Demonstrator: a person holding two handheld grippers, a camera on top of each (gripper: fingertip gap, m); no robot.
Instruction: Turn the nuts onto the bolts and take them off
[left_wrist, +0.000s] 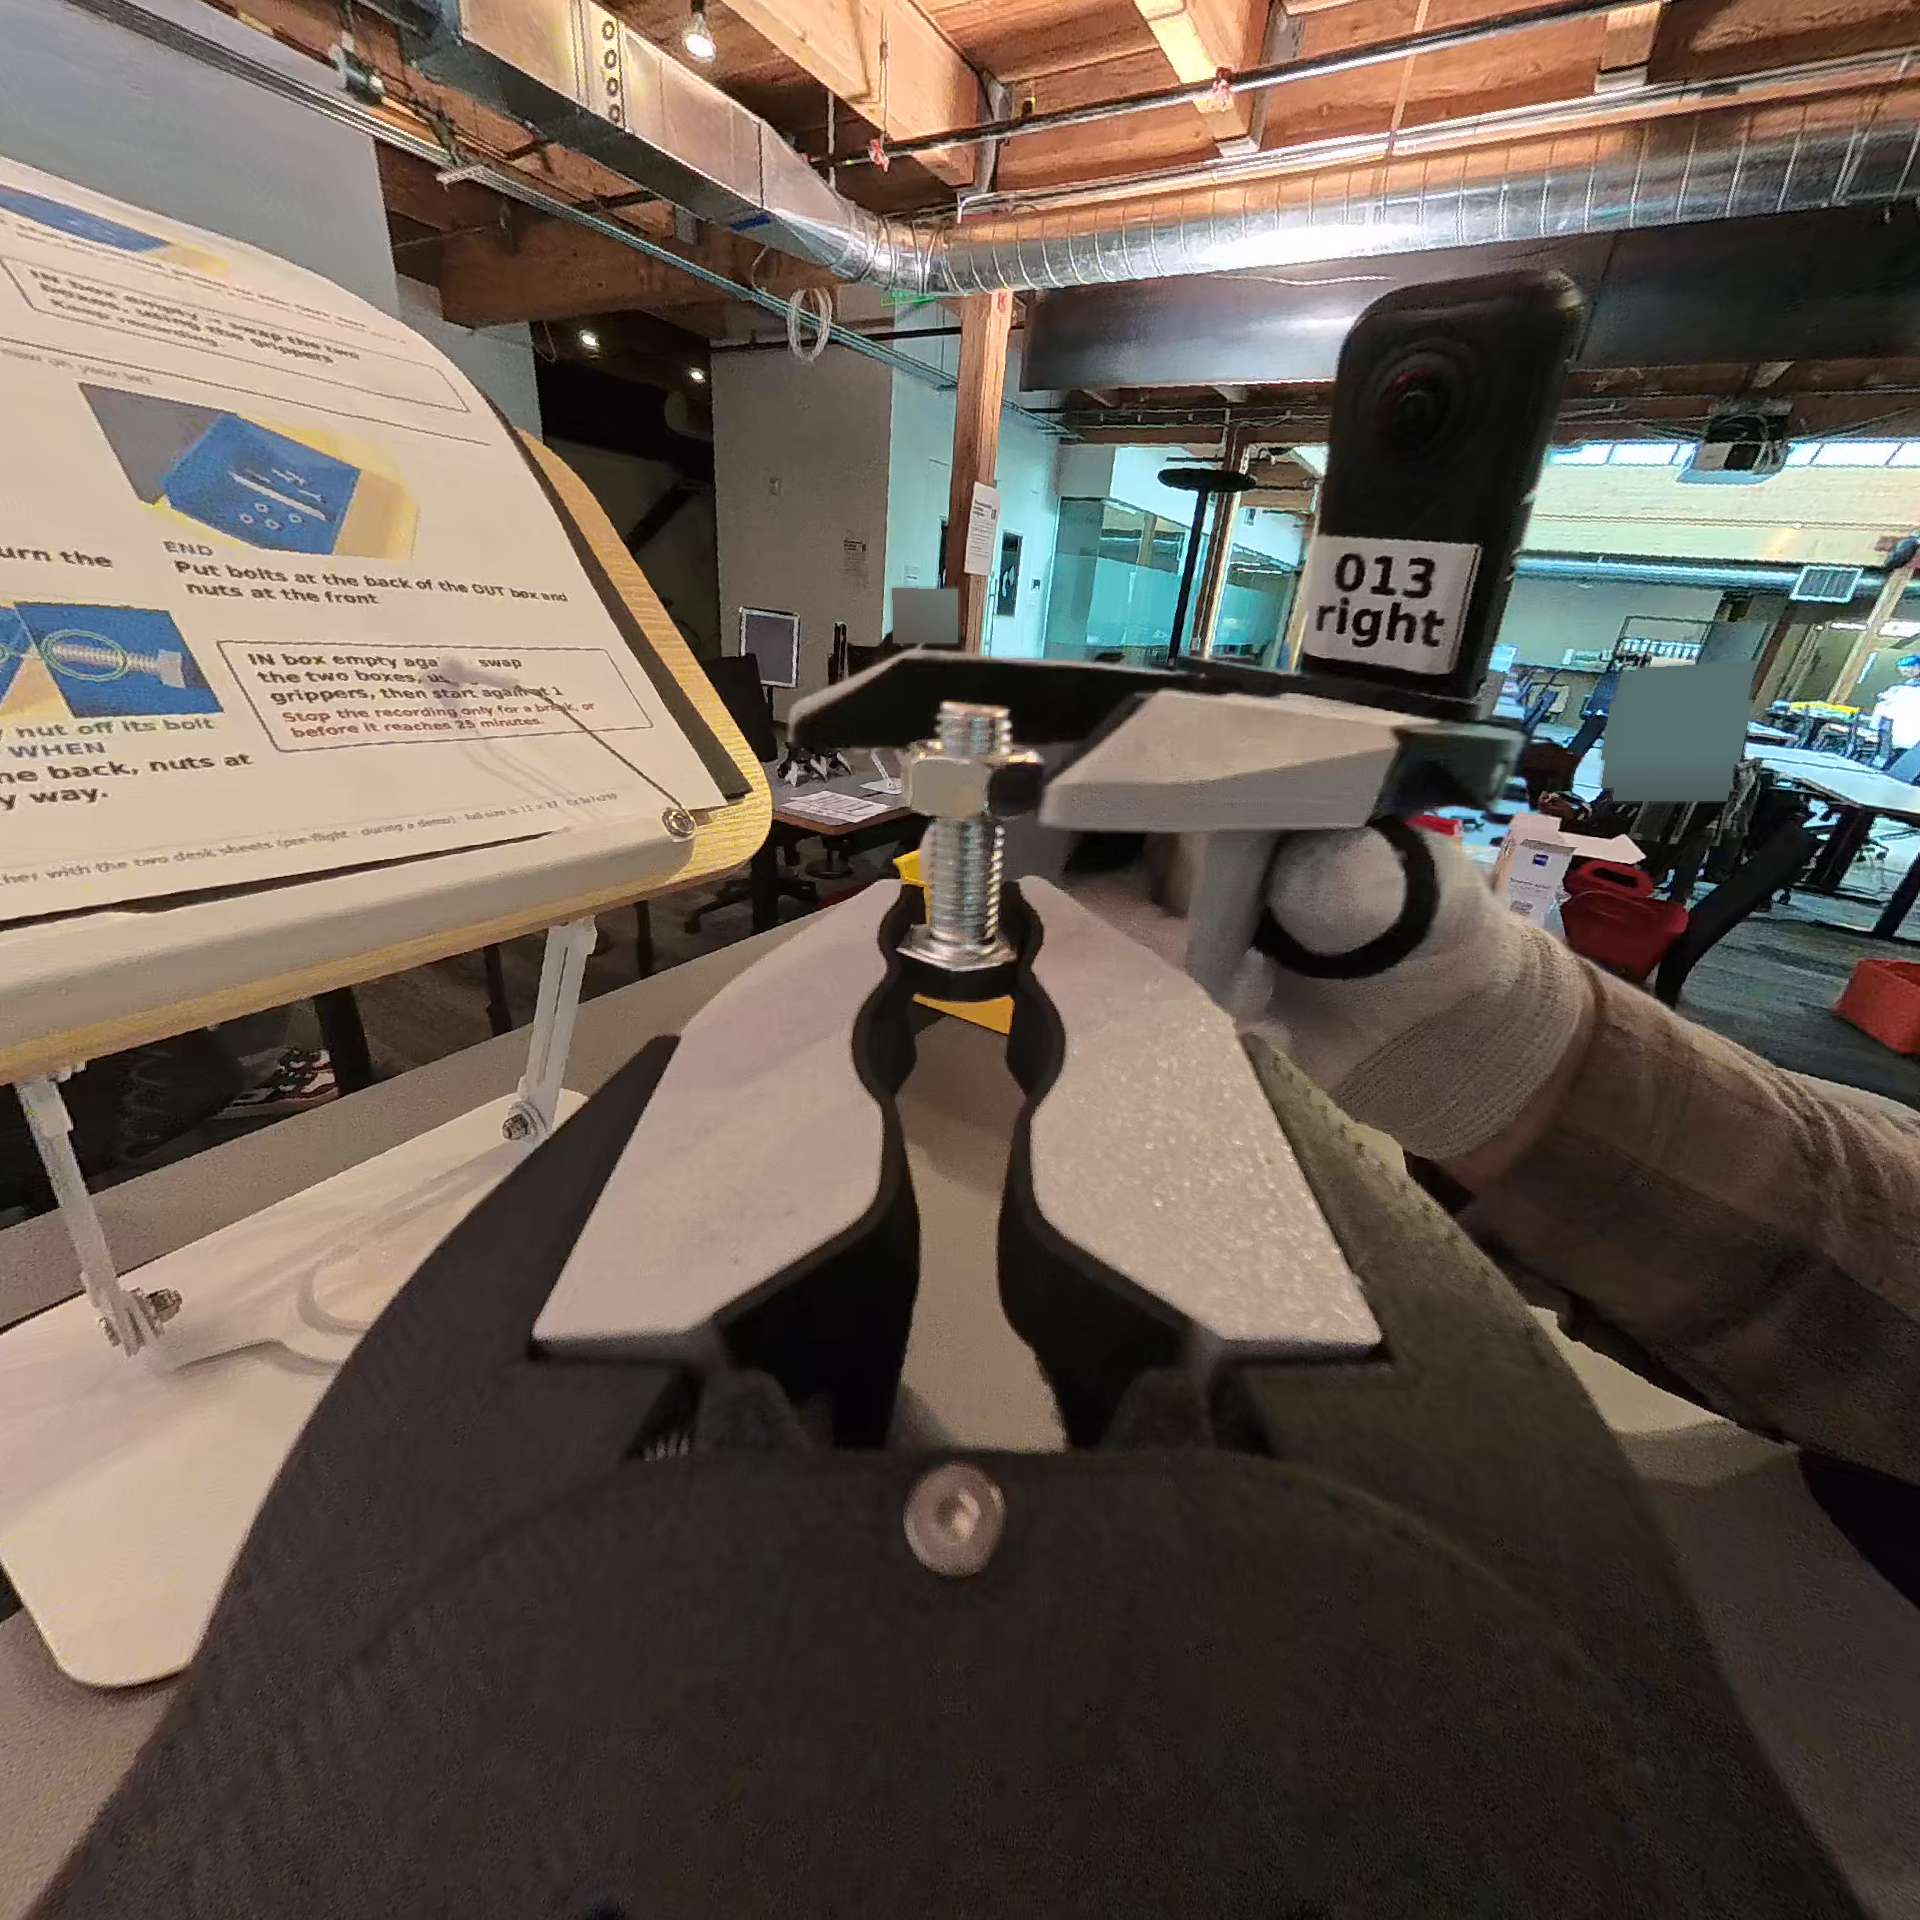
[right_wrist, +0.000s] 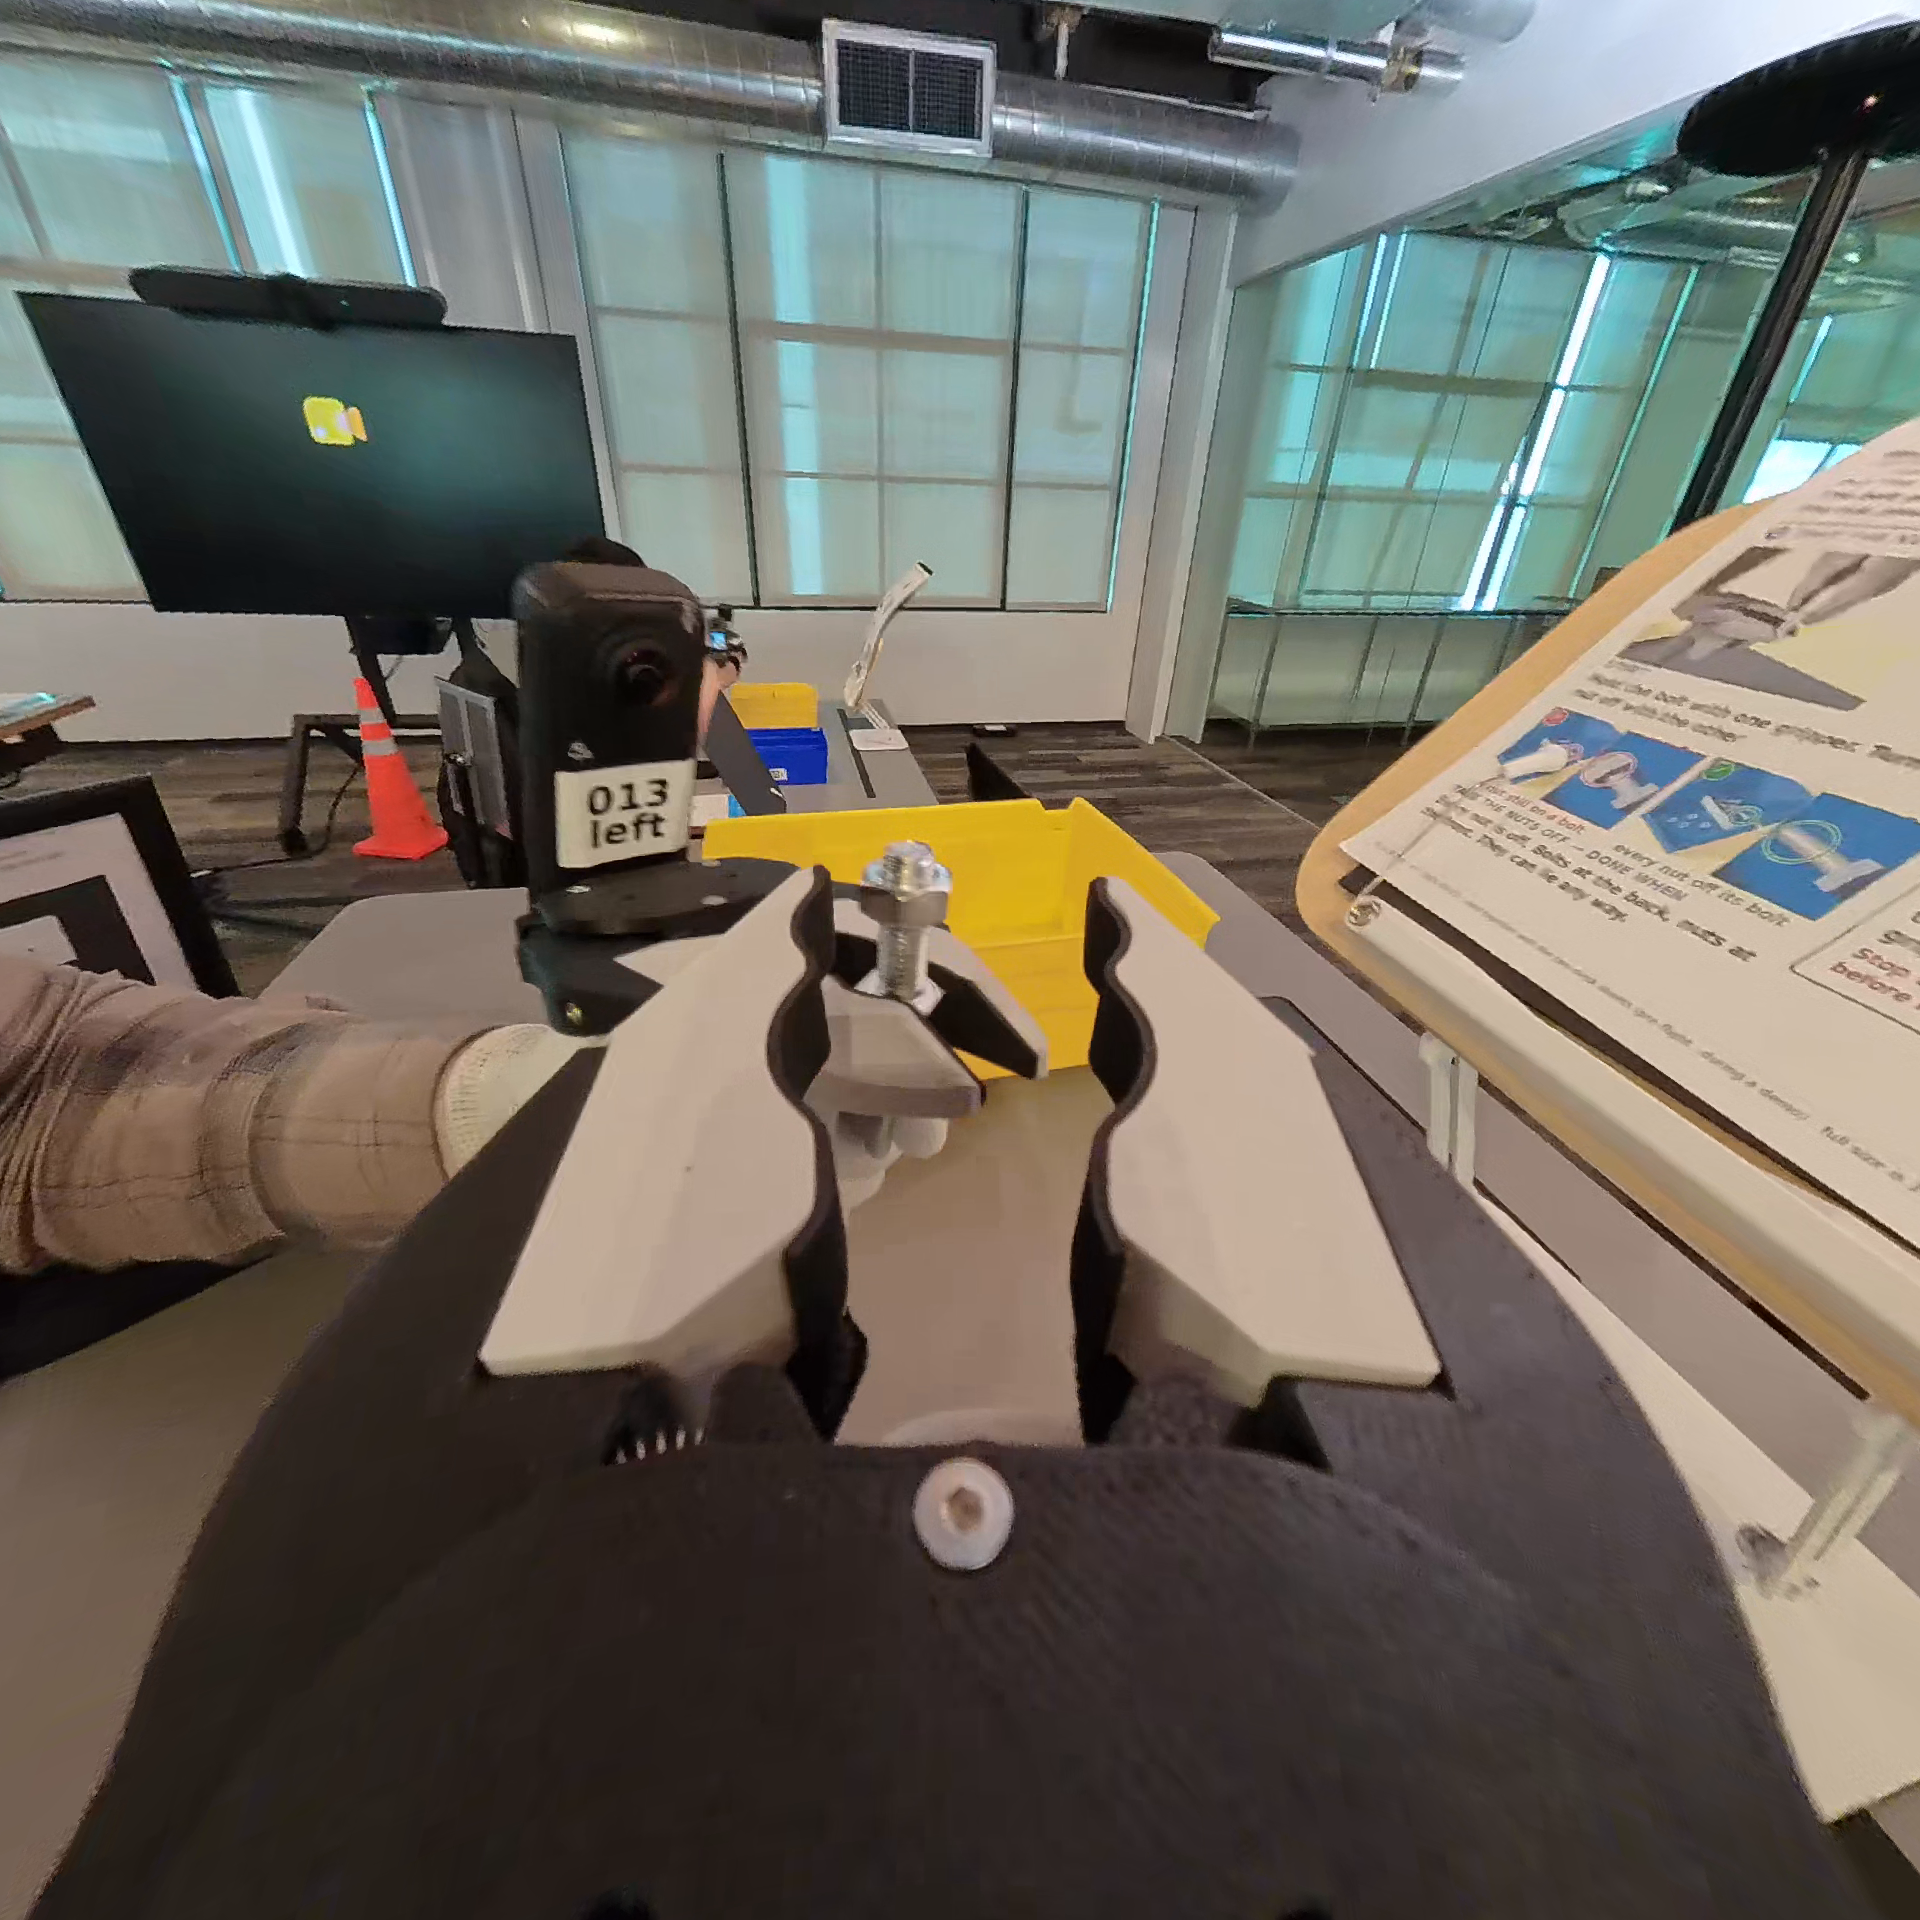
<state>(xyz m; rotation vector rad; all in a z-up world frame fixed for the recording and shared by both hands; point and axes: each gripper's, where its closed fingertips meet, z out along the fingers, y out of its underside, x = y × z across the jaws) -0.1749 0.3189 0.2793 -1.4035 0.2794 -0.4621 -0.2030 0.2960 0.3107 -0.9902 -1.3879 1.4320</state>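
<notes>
Left gripper (left_wrist: 961, 940) is clamped tight on the bolt (left_wrist: 964, 868), pinching it at the hex head so the threaded shank stands straight up over the grey table (left_wrist: 1704, 1704). High on that shank, just below the tip, sits the nut (left_wrist: 948, 784) — and the right gripper (left_wrist: 935, 764) reaches in from the side at nut height, one finger on each side of it. From its own camera those fingers (right_wrist: 707, 1122) are spread wide, gripping nothing, the bolt well ahead between them. A gloved hand (left_wrist: 1382, 935) steers it. Behind the action sits a yellow bin (right_wrist: 1018, 883); a tilted instruction sheet (left_wrist: 260, 582) on a wooden stand is just beside the left gripper.
</notes>
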